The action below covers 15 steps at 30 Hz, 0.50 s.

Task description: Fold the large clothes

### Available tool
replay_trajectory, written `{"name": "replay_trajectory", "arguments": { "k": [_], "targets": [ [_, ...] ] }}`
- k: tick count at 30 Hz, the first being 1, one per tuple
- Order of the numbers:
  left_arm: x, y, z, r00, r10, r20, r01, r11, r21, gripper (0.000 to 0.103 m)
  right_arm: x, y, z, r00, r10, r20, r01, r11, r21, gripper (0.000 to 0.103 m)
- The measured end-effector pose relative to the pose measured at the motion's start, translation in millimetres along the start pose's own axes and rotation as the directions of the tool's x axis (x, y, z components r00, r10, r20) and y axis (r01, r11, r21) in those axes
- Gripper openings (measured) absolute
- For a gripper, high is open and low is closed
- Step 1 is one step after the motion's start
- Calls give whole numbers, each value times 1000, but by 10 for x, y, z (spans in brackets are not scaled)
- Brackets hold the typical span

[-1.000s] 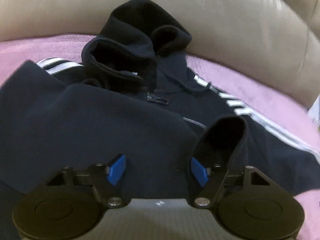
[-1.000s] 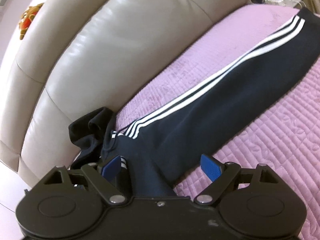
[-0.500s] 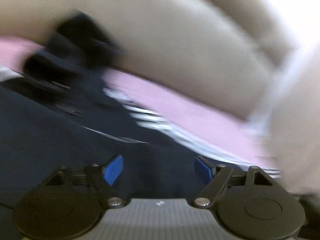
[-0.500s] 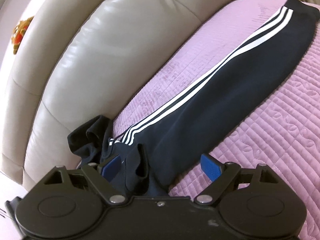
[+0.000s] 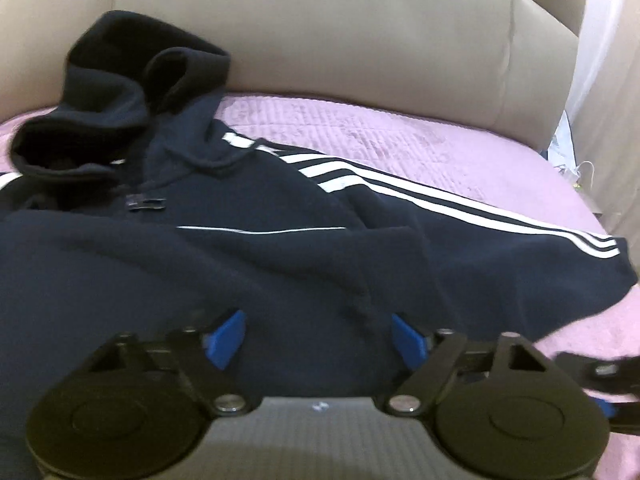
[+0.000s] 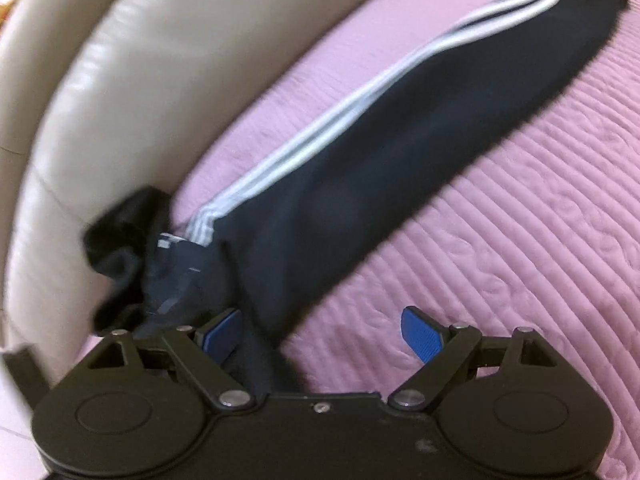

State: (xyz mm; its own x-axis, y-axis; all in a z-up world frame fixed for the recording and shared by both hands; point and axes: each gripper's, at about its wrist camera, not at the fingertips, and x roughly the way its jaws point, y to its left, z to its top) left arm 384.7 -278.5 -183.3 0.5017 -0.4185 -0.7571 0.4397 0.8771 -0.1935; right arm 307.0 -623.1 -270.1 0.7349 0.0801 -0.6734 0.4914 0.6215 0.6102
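Observation:
A dark navy hooded jacket [image 5: 224,248] with white sleeve stripes lies on a pink quilted cover [image 5: 380,136]. Its hood [image 5: 120,92] leans against the sofa back. Its right sleeve [image 5: 460,240] stretches to the right. My left gripper [image 5: 318,338] is open just above the jacket's body, holding nothing. In the right wrist view the striped sleeve [image 6: 400,152] runs diagonally up to the right. My right gripper [image 6: 322,338] is open over the jacket's edge near the armpit; dark cloth lies beside its left finger [image 6: 222,334]. The right gripper also shows at the left wrist view's right edge [image 5: 600,384].
A beige leather sofa back [image 5: 360,32] rises behind the jacket and also shows in the right wrist view [image 6: 120,100]. The pink cover [image 6: 500,260] spreads to the right of the sleeve. Some clutter [image 5: 568,152] sits past the sofa's right end.
The left gripper swung right and back; the sleeve cuff that stood by its right finger is gone from there. The right gripper shifted a little; the sleeve now lies flatter and straighter.

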Motion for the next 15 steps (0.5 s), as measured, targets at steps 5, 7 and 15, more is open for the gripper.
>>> {"name": "replay_trajectory", "arguments": {
  "k": [5,7,15],
  "targets": [
    [-840,351,2,999,54,-8,-54,994,-93,79,-48,118,-76,998,35,53,-22,975,-220,102],
    [-1133,591,2,992,126,-15,-127,984,-127,79,-40,29,-48,998,30,61,-16,975,-224,102],
    [-1742,1581,-314,972,232,-22,-231,944,-238,82,-197,-595,394,982,-12,187,31,995,-98,101]
  ]
}}
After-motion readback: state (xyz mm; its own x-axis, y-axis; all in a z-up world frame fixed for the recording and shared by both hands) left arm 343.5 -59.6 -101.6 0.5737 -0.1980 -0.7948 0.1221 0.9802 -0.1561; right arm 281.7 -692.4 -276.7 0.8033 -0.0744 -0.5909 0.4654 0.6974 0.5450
